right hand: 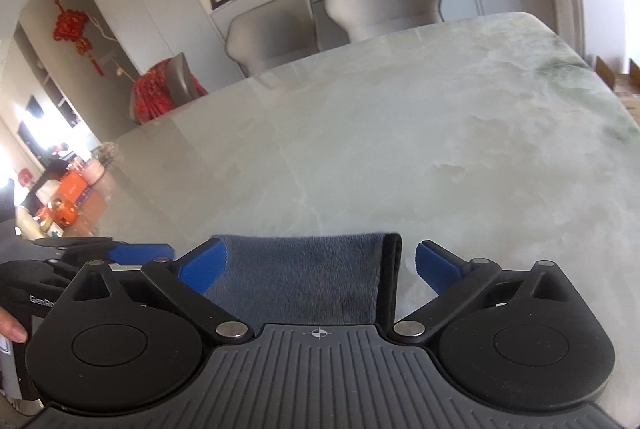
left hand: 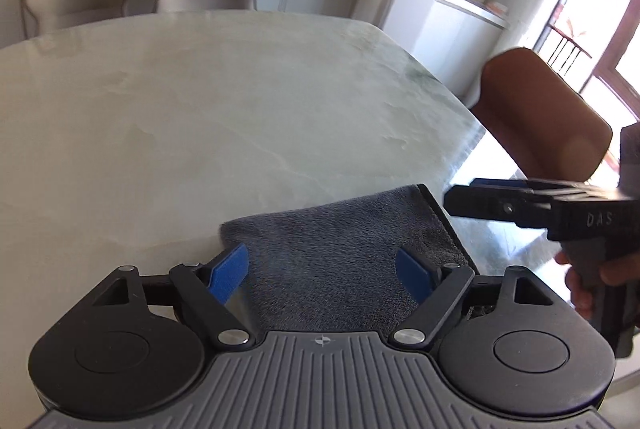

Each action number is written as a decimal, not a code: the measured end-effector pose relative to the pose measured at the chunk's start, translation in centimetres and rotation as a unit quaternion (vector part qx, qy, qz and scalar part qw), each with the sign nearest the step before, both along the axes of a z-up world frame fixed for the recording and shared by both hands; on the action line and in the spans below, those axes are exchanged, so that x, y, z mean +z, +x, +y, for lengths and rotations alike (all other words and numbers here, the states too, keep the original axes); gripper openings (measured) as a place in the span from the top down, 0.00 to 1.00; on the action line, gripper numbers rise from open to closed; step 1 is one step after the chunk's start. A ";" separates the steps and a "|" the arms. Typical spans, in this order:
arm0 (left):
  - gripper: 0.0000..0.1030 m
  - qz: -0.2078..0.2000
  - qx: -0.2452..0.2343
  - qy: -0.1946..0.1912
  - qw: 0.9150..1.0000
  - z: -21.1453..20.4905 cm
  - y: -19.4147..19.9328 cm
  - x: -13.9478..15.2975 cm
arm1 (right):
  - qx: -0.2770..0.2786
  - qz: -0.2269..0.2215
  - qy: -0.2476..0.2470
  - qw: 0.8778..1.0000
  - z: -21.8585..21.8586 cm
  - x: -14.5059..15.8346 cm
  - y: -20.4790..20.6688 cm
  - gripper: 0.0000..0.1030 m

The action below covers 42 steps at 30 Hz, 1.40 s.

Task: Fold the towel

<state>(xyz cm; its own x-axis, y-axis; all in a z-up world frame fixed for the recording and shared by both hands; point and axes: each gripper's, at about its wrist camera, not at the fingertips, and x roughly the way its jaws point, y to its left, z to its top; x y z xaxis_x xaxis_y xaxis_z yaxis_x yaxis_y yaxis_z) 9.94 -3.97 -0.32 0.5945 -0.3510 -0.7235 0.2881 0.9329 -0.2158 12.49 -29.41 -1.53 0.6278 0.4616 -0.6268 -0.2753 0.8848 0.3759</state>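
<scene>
Both grippers (left hand: 322, 267) (right hand: 318, 267) spread wide, towel (left hand: 340, 253) lying between jaws.

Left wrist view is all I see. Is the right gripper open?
Observer: Yes, the right gripper is open, with the towel between its fingers.
Operator: Does it touch the towel's black edge?
Observer: Cannot tell, but bare table shows between the black edge and one pad.
Operator: Anything red over there?
Observer: A red knot hangs far left.
</scene>
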 end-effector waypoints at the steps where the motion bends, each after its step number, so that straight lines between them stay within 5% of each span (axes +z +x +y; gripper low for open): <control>1: 0.17 -0.002 0.006 0.006 1.000 0.1 -0.5 0.3 | -0.007 0.005 -0.018 1.000 0.3 0.2 -0.5 0.01; 8: 0.17 0.005 0.048 0.020 0.999 1.4 -4.0 2.0 | -0.037 0.021 -0.122 0.992 2.9 1.3 -4.6 0.01; 20: 0.16 -0.014 0.088 0.041 0.995 1.4 -8.7 2.9 | -0.097 0.009 -0.202 0.975 4.6 2.7 -10.7 0.01; 29: 0.11 -0.021 0.110 0.038 0.993 0.9 -12.0 3.1 | -0.121 -0.006 -0.202 0.972 4.8 3.0 -14.0 0.01; 36: 0.11 -0.027 0.127 0.092 0.987 -0.4 -13.6 3.1 | -0.150 -0.014 -0.201 0.968 4.4 3.0 -15.2 0.01; 42: 0.11 -0.017 0.136 0.077 0.988 -0.4 -14.1 3.1 | -0.146 -0.012 -0.198 0.969 4.5 2.7 -15.8 0.01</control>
<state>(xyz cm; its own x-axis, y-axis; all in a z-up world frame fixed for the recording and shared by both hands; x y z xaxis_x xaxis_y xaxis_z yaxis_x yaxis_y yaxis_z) -4.18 -4.32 2.76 0.6761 -0.0620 -0.7342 0.0260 0.9978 -0.0603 -3.36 -24.93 1.21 0.7115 -0.0116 -0.7026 0.0048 0.9999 -0.0116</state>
